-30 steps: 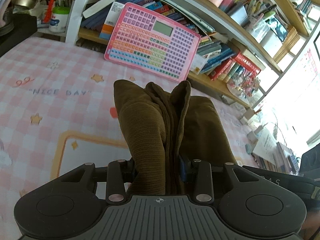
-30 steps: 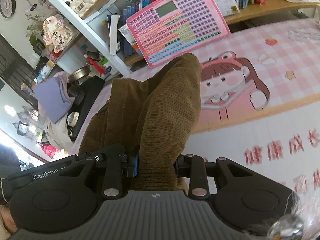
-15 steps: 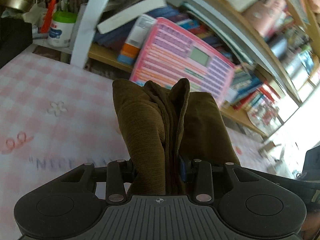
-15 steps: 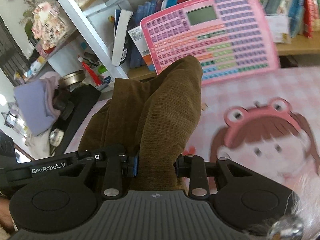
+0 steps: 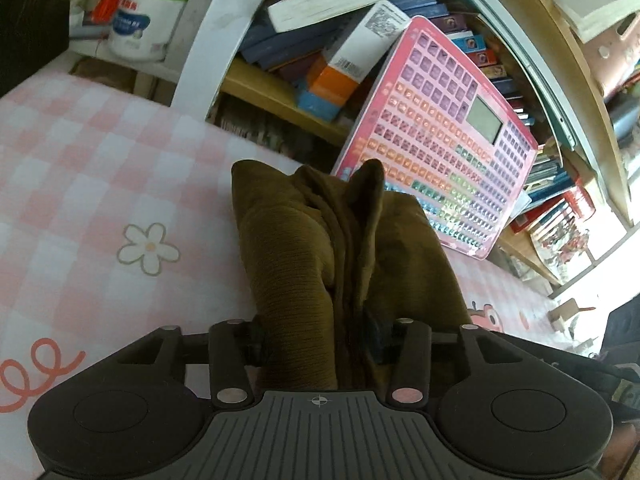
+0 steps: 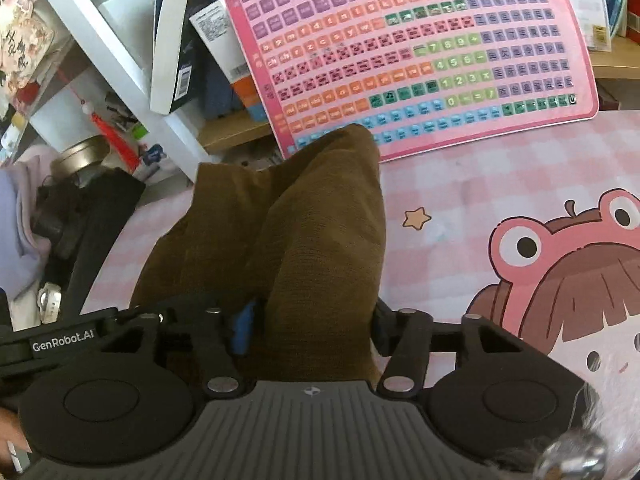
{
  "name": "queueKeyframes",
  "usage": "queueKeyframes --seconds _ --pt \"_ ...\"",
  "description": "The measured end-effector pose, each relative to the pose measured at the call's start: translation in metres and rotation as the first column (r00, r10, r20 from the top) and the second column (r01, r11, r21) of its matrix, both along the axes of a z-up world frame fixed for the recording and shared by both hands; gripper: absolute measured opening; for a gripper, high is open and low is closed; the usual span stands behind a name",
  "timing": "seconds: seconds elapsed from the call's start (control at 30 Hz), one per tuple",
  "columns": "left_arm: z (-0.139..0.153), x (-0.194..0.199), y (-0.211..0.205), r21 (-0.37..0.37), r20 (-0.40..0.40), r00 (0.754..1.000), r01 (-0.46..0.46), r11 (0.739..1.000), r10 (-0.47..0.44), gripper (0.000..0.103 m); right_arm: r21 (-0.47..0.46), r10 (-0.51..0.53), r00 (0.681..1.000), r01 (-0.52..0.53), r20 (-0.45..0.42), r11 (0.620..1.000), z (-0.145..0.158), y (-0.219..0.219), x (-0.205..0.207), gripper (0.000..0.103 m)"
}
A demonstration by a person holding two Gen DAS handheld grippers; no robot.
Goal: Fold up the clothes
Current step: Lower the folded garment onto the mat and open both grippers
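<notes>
Both tools are clamped on the same olive-brown corduroy garment: the left tool point(image 5: 320, 332) pinches a bunched wad of several layers, and the right tool point(image 6: 312, 328) grips a smoother doubled edge, each with its jaws drawn narrow around the cloth. The corduroy garment point(image 5: 340, 248) is held up off the pink checked bed cover point(image 5: 100, 184), its free end pointing toward the pink keyboard toy point(image 6: 420, 52) that leans against the bookshelf point(image 5: 280, 96). Judging by the ribbed, thick weave and the way it stands in soft rolls rather than hanging flat, the cloth is probably fairly heavy for a garment, limp, and grippy rather than slick, so it should not slide out of a firm pinch. Such bulk tends to spring open, so a hold close to the edges or corners, with the span between the two tools kept taut, seems the safest way to keep layers aligned.
</notes>
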State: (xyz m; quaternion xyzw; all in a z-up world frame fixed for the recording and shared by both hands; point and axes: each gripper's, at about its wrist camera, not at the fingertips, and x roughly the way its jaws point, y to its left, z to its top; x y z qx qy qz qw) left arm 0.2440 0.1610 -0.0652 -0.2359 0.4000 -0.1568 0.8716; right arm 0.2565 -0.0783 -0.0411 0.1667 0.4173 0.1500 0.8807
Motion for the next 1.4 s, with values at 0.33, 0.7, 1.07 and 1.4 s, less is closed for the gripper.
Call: queueKeyframes --seconds 0.33,0.7,1.07,1.4 --pt "0.035 -0.042 -0.003 0.208 0.084 0.995 -0.076 0.975 0.060 0.076 -0.221 -0.028 0.992 0.055 0.123 0.974 0.023 0.001 -0.041 0.077" --pt "0.060 -0.134 -0.040 0.341 0.157 0.983 -0.143 0.929 0.094 0.098 -0.319 -0.032 0.989 0.077 0.145 0.944 0.030 -0.010 -0.125 0.096" --pt "0.063 -0.183 -0.061 0.393 0.126 0.982 -0.177 0.902 0.138 0.103 -0.346 -0.026 0.992 0.068 0.126 0.936 0.029 -0.023 -0.188 0.099" --pt "0.067 -0.197 -0.077 0.462 0.142 0.979 -0.194 0.865 0.144 0.103 -0.369 -0.037 0.992 0.081 0.124 0.926 0.029 -0.027 -0.199 0.101"
